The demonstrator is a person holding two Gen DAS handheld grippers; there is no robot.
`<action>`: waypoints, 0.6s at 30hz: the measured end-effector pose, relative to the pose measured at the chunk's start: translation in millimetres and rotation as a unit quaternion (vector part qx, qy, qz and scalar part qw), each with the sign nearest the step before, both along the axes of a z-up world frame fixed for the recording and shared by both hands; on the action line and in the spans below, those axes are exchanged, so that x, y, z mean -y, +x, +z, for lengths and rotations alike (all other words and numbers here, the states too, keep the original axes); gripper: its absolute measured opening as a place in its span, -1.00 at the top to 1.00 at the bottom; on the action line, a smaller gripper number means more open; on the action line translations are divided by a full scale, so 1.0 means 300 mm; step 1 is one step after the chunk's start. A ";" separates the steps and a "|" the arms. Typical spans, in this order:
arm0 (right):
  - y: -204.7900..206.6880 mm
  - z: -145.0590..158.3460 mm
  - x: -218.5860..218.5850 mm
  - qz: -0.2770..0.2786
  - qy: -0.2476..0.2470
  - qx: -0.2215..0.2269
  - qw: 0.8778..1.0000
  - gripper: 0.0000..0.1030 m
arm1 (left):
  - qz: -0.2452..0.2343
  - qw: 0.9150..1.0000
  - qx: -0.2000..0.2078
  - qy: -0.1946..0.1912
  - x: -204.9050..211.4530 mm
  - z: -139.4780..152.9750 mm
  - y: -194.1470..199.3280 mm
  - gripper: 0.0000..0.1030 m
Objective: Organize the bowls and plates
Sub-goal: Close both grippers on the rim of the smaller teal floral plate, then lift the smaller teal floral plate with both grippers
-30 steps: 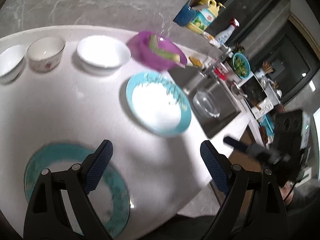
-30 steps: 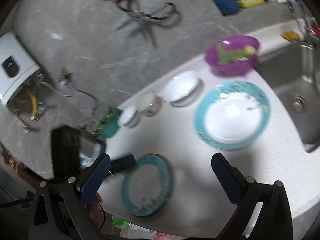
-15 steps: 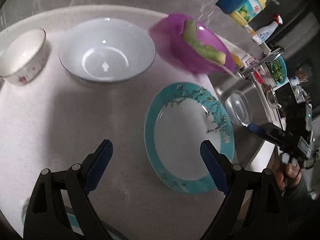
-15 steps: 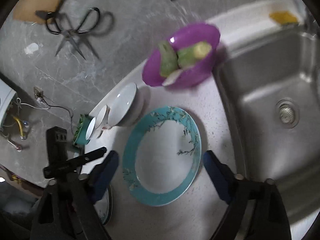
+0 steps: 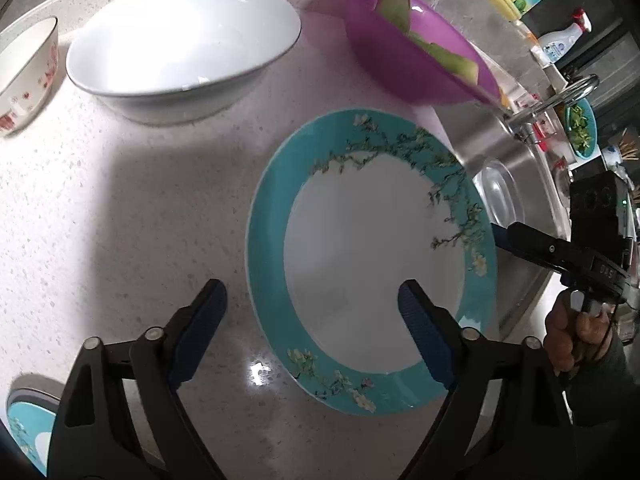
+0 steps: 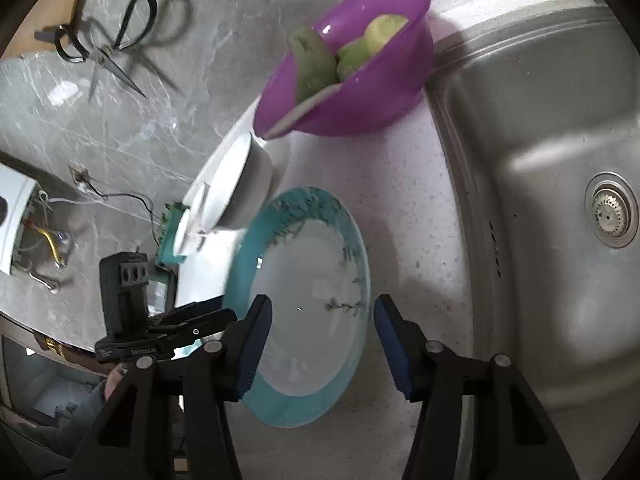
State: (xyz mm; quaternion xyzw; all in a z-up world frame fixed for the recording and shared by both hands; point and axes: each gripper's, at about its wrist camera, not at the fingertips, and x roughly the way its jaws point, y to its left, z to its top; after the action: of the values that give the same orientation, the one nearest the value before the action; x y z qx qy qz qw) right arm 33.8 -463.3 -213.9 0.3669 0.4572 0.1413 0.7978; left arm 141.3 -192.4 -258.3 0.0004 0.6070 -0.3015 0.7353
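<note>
Nearest in the left wrist view, the left gripper (image 5: 310, 320) is hanging over the near left rim of the round teal-rimmed plate with a white centre and blossom-branch pattern (image 5: 372, 264); its jaws are standing apart, having just been closing a little, one blue-padded finger over bare counter left of the plate, the other over the plate's white well, neither pad pressing on it. The plate is lying flat on the speckled white countertop (image 5: 120, 220), just left of the stainless steel sink (image 6: 540, 200). From the right, the right gripper (image 6: 320, 340) is coming in at the plate's right edge; its jaws have just been closing and are standing half apart, with the plate's rim lying between them, and no pad is seen bearing on it, so nothing is being grasped. A hand (image 5: 576, 340) is gripping the handle of that right gripper. At the near left corner, a sliver of a second teal-rimmed plate (image 5: 24, 428) is showing. Farther back, a wide white ceramic bowl (image 5: 180, 36) is sitting on the counter, with a small white bowl with red flower print (image 5: 24, 76) to its left. Far right of the white bowl, a translucent purple plastic bowl holding pale green vegetable pieces (image 5: 416, 56) is sitting near the sink's corner. On the grey marble wall beyond, black-handled scissors (image 6: 116, 40) are hanging.
</note>
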 end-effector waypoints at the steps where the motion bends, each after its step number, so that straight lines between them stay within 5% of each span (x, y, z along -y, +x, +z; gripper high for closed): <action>1: 0.002 -0.004 -0.004 0.002 -0.005 -0.001 1.000 -0.11 | 0.002 1.000 -0.003 0.004 0.005 -0.015 -0.004 -0.51; 9: 0.024 -0.061 -0.001 0.014 -0.006 -0.016 1.000 0.03 | 0.006 1.000 0.003 -0.001 0.028 -0.025 0.003 0.08; 15: 0.041 -0.093 -0.007 0.027 -0.003 -0.042 0.999 0.78 | 0.025 1.000 -0.017 -0.006 -0.019 -0.023 0.028 0.44; 18: 0.036 -0.104 -0.007 0.030 -0.003 -0.051 0.998 0.81 | 0.028 0.999 -0.028 -0.002 -0.023 -0.029 0.042 0.57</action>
State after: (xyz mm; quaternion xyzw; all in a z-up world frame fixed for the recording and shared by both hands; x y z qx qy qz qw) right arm 44.8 -461.0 -245.0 0.3571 0.5083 0.1452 0.7701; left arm 153.9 -185.6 -267.0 -0.0267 0.6262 -0.2820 0.7264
